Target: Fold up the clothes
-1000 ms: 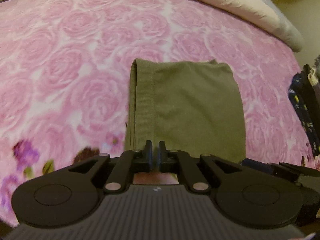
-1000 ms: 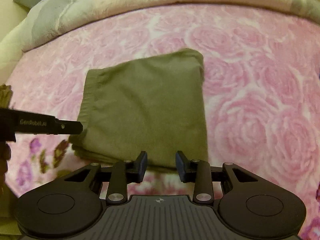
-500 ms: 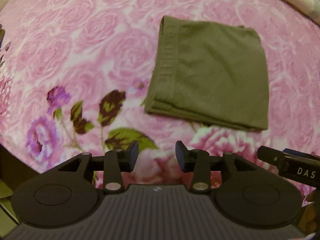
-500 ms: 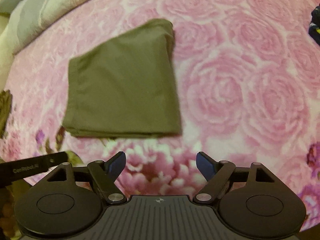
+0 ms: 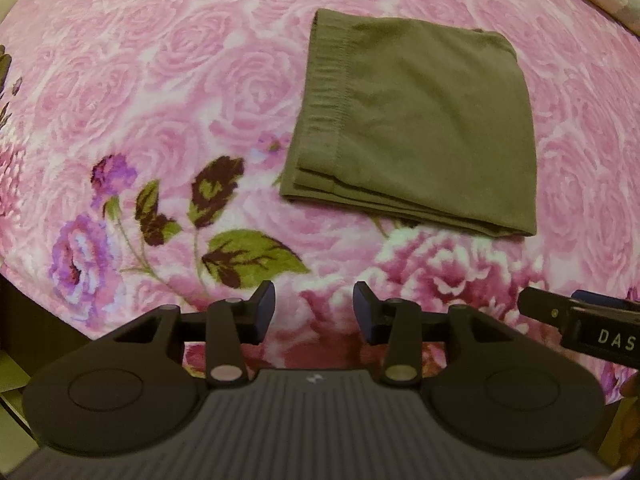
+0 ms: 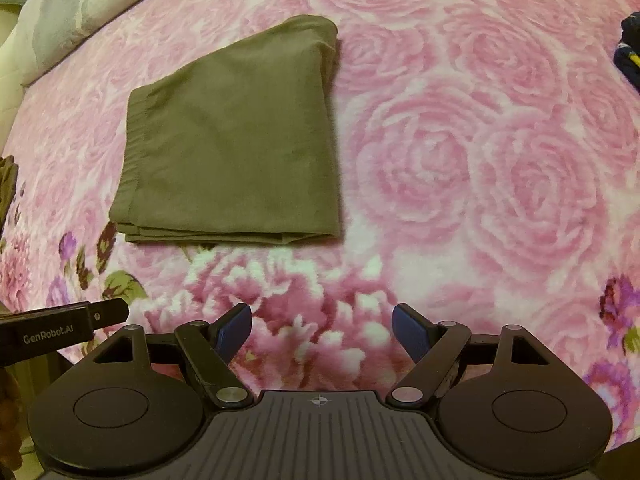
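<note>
Garment: olive-green folded cloth [image 5: 416, 128], lying flat on the bed as a squarish stack, several layers showing at the near edge; stitched hem band down the left side in the left wrist view.
Garment, right wrist view: same olive-green folded cloth [image 6: 236, 148], left of centre, layered edge toward the camera, far corner slightly rumpled.
Bed cover: pink rose-print blanket [image 5: 160, 92], with purple flowers and green-and-brown leaves printed near the front edge.
Left gripper [image 5: 314, 312]: pointing down over the blanket's flower print, short of the cloth's near edge; jaws apart and widening, nothing between the blue pads, no contact with the cloth.
Right gripper [image 6: 322, 328]: angled steeply down over a big pink-and-white flower print, near the cloth's front edge and apart from it; jaws spread wide, nothing held.
Cross views: tip of the right gripper visible at the right margin of the left wrist view, tip of the left gripper at the left margin of the right wrist view, lettered bodies facing the cameras.
Bedding: pale quilt [image 6: 72, 4] bunched along the far edge of the bed.
Other item: dark blue fabric [image 6: 630, 52] at the far right edge, too cropped to identify.
</note>
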Tool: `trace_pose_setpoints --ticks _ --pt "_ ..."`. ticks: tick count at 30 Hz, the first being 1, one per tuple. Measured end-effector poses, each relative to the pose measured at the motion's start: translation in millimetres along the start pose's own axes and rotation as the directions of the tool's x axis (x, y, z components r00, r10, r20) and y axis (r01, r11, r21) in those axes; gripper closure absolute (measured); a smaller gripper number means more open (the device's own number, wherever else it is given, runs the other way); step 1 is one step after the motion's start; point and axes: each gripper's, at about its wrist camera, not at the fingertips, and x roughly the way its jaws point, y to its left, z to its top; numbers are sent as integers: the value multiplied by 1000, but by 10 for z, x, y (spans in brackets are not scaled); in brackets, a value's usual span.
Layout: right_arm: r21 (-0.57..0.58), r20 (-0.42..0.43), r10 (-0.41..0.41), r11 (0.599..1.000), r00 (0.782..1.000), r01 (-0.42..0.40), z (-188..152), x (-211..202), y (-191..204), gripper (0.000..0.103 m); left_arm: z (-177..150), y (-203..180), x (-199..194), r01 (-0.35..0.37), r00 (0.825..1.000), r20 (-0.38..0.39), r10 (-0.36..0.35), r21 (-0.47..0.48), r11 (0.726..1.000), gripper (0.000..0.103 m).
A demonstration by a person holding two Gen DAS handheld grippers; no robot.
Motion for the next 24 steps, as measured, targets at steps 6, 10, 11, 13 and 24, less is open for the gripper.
trace_pose_setpoints --ticks 6,10,11,13,24 --pt "12 -6 -6 1000 1000 6 22 32 -21 23 8 -43 10 25 1000 7 -25 3 1000 64" --pt "15 -6 -1 1000 1000 1 38 43 -18 23 13 -44 -5 36 999 17 -36 -2 999 64" --pt "15 -6 2 1000 1000 -2 43 42 -17 23 13 -44 -8 40 999 19 -40 -5 999 64" --pt "14 -4 7 1000 1000 -7 50 41 -15 23 8 -56 -9 52 998 19 -51 -10 999 63" --pt "1 1 14 1000 1000 -14 10 81 -114 23 -106 110 -25 162 985 69 -157 -75 984 63"
